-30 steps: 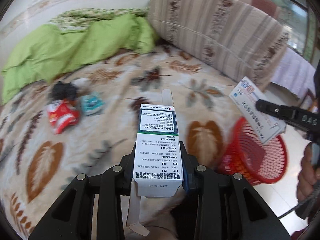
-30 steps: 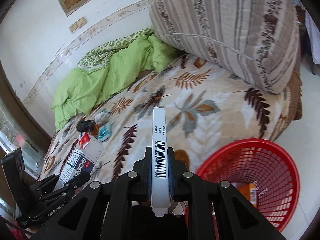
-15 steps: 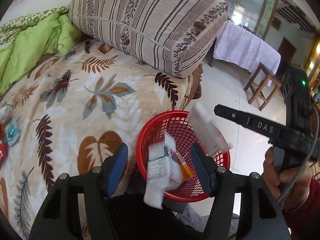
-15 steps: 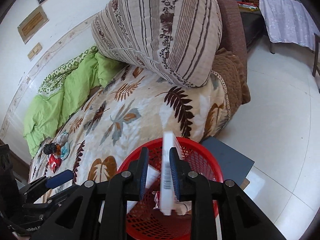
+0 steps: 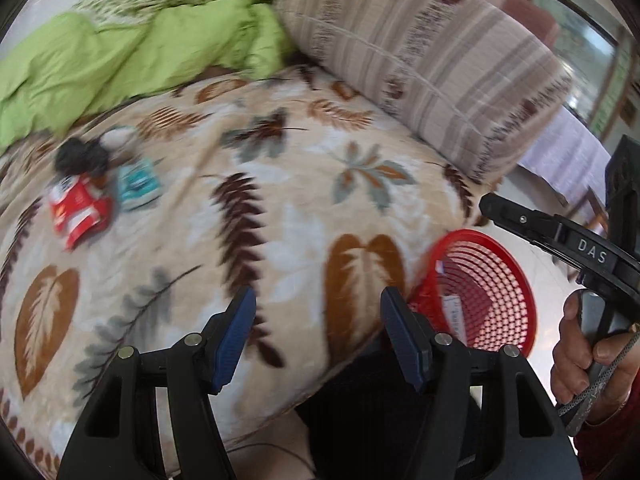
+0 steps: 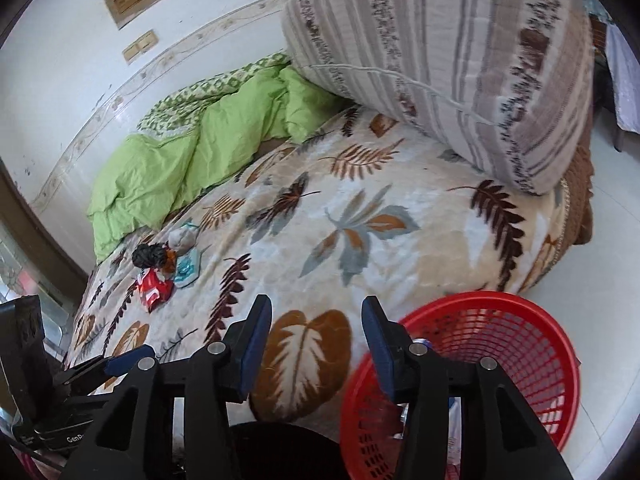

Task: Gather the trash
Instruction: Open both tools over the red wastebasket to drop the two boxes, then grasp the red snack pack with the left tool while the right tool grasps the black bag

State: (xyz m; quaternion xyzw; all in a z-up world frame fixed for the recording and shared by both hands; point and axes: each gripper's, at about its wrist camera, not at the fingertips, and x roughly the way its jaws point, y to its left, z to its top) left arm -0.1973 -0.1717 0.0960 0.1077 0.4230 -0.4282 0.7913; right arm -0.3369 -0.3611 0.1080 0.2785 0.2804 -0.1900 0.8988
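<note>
My left gripper (image 5: 318,310) is open and empty over the near edge of the bed. My right gripper (image 6: 316,320) is open and empty too, above the bed edge beside the red basket (image 6: 532,344); the basket also shows at the right of the left wrist view (image 5: 500,280), with white boxes inside. A pile of trash lies at the far left of the bed: a red wrapper (image 5: 78,210), a teal packet (image 5: 138,186) and a black clump (image 5: 82,156). The same red wrapper (image 6: 154,286), teal packet (image 6: 187,266) and black clump (image 6: 149,255) show in the right wrist view.
A leaf-patterned blanket (image 5: 280,208) covers the bed. A green quilt (image 5: 120,56) lies at the back and a big striped pillow (image 6: 460,52) at the right. The red basket stands on a white tiled floor (image 6: 600,240). A covered table (image 5: 568,152) is beyond.
Both grippers opened and dropped their medicine boxes into the red basket. They have since swung back left toward the bed, and the trash pile is in view again.
</note>
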